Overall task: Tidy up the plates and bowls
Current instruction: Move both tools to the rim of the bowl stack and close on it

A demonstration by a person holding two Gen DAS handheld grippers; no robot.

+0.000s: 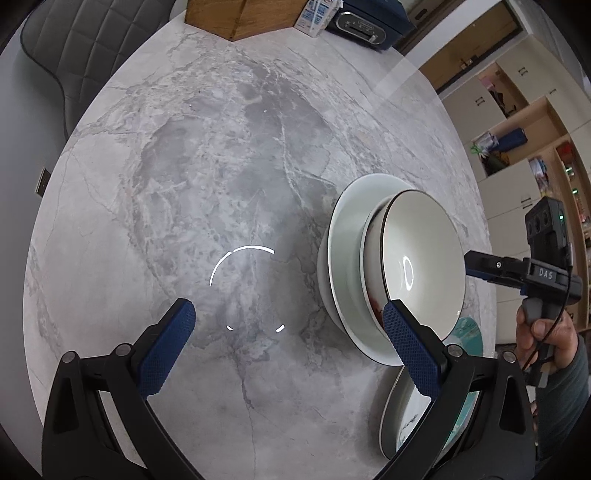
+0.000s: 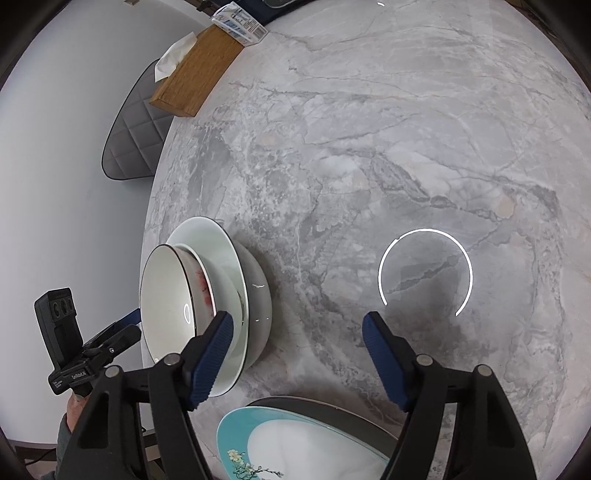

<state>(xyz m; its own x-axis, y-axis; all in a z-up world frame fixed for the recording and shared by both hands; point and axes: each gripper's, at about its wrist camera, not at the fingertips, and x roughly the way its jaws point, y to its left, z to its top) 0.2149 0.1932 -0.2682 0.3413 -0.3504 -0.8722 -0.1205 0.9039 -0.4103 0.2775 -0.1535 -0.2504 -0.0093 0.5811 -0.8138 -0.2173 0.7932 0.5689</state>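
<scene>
A stack of white bowls point(image 1: 369, 258) stands on the grey marble table point(image 1: 221, 166); the top bowl point(image 1: 417, 258) has a dark rim. The stack also shows in the right wrist view point(image 2: 221, 266). A stack of plates topped by a teal-rimmed flowered plate point(image 2: 295, 443) lies at the near edge, seen also in the left wrist view point(image 1: 417, 424). My left gripper point(image 1: 288, 325) is open and empty, its right finger just in front of the bowls. My right gripper point(image 2: 299, 332) is open and empty, its left finger beside the bowls.
A wooden tissue box point(image 2: 195, 70), a milk carton point(image 1: 317, 14) and a dark blue appliance point(image 1: 365, 22) stand at the far table edge. A grey padded chair point(image 1: 74, 48) is beyond the table. Shelving point(image 1: 517, 129) stands to the right.
</scene>
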